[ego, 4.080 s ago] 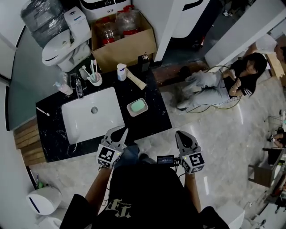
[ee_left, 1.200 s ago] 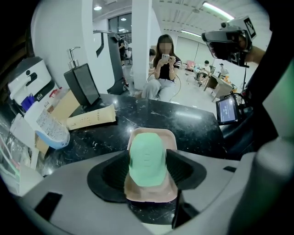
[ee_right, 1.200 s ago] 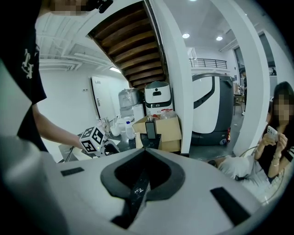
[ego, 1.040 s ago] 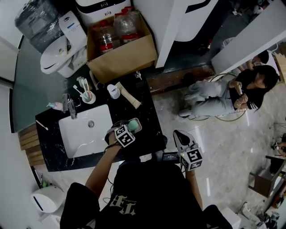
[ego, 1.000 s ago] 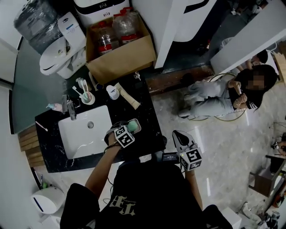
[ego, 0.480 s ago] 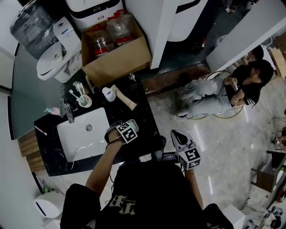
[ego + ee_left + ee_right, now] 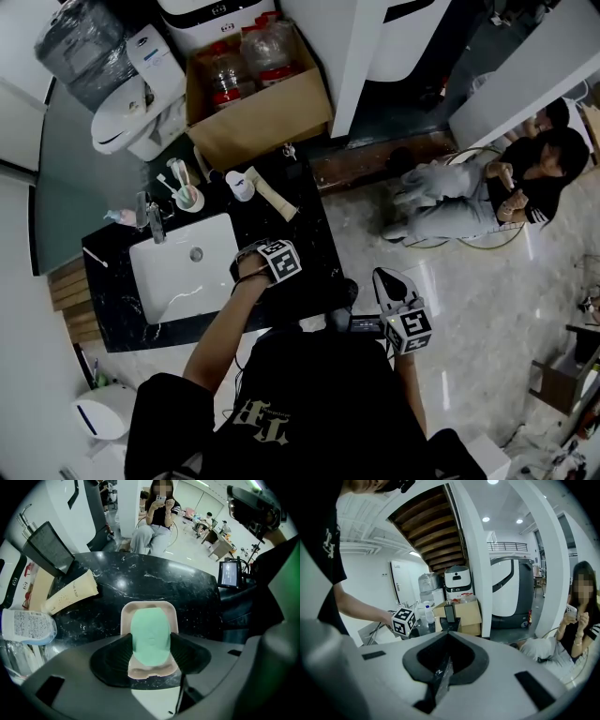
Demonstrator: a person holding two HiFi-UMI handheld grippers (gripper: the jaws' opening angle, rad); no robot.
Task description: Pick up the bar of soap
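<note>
In the head view, my left tongs (image 7: pixel 269 260) are down over the black marbled surface (image 7: pixel 314 246), just right of the white sink (image 7: pixel 183 278), and their marker cube covers what lies beneath them. My right tongs (image 7: pixel 386 280) hang off to the right, over the pale floor and well apart from the surface. A cardboard box (image 7: pixel 258 108) stands on the floor beyond the surface. In the left gripper view, the soap (image 7: pixel 150 626) is a smooth, mint-green bar with rounded corners and a faint mark pressed into its top. It lies lengthwise in a beige dish (image 7: pixel 148 610) with rounded corners, which sits on the surface (image 7: pixel 154 576). The left tongs (image 7: pixel 150 640) are clamped on the bar, their black ribbed pads (image 7: pixel 115 656) pressing on its two long sides at the near half, while the far half stands free of them over the dish. I cannot tell whether the bar has left the dish floor. A cream tube (image 7: pixel 70 592) lies on the surface to the left, well apart from the dish. In the right gripper view, the right tongs (image 7: pixel 446 634) are closed together with nothing between them, pointing out into the room, where a seated person (image 7: pixel 576 620) is on the right.
</note>
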